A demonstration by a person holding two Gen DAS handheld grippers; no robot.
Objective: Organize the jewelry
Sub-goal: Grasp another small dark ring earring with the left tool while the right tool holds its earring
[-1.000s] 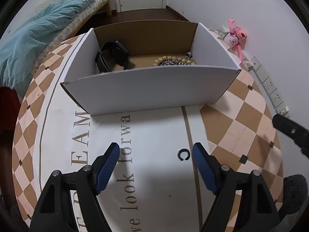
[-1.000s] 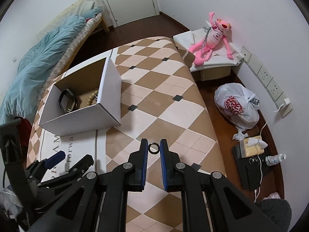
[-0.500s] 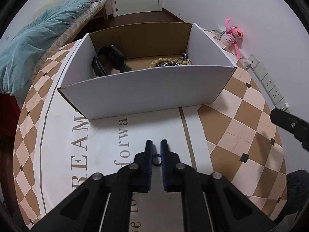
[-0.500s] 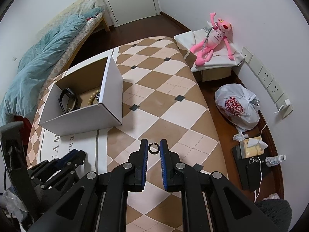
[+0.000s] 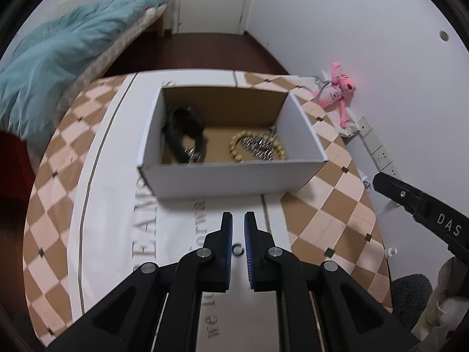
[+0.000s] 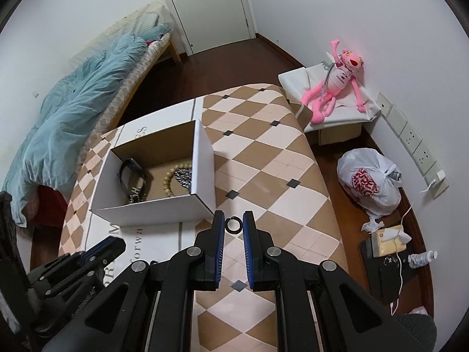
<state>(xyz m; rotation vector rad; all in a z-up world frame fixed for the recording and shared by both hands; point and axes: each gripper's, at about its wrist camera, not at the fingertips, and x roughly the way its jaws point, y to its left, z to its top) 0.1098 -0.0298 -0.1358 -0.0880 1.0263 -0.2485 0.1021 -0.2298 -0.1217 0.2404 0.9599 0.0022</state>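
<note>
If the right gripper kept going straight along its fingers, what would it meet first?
Probably the checkered tablecloth, just right of the white box; the right gripper points steeply down, holding a small ring. Depth is uncertain.

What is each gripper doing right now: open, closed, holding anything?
Left gripper: jaws just closed, gripping the C-shaped ring.
Right gripper: closed on the round ring.

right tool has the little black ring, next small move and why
Probably carry the right tool left and forward over the open white cardboard box. Its jaws are shut on the small black ring, which is outside the box beside its near corner, and a tan beaded bracelet already lies inside.
</note>
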